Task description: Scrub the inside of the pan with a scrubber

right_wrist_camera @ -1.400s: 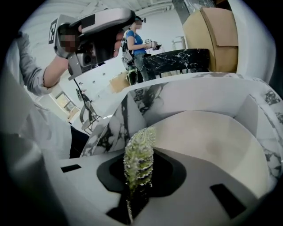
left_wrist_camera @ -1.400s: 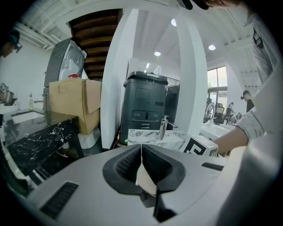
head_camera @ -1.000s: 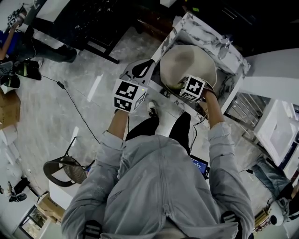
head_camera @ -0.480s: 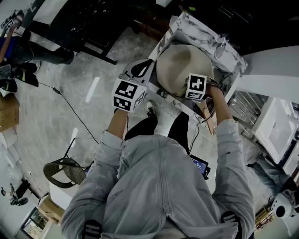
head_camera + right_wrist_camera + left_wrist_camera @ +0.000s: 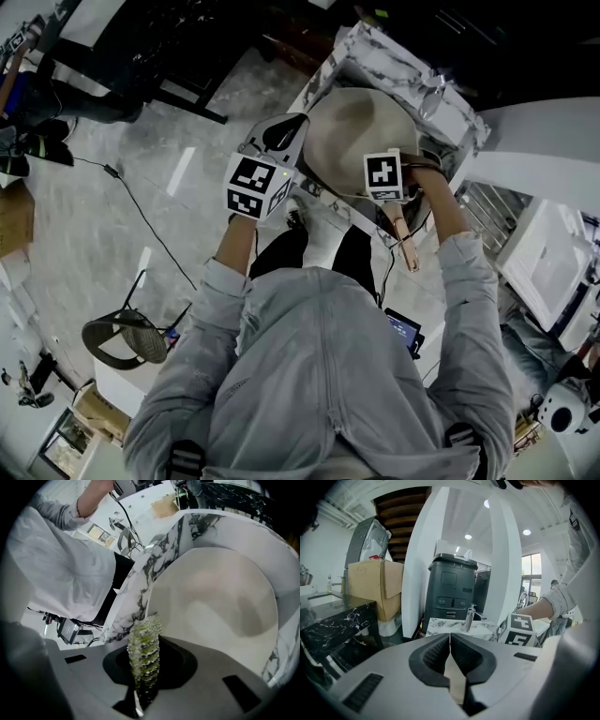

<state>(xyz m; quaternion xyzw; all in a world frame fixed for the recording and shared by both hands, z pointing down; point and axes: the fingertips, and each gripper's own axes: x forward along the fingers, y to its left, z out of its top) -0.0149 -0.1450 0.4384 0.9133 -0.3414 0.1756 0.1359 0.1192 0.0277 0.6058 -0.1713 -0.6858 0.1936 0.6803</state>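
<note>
While the right claw (image 5: 146, 660) clamped the green-and-silver mesh scrubber (image 5: 145, 637) facing the round beige pan (image 5: 211, 597), firm circling pressure seemed best; the left claw (image 5: 450, 639) pinched its rim.

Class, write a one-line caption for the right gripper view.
Right gripper clamping a green scrubber, aimed into the pale pan.

Right claw (image 5: 382, 176) over the pan (image 5: 349, 127), left claw (image 5: 280, 139) at its left rim

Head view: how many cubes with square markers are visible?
2. One cube rides on the left tool, left of the pan; the other on the right tool, over the pan's near edge. A third may hide at top left.
</note>
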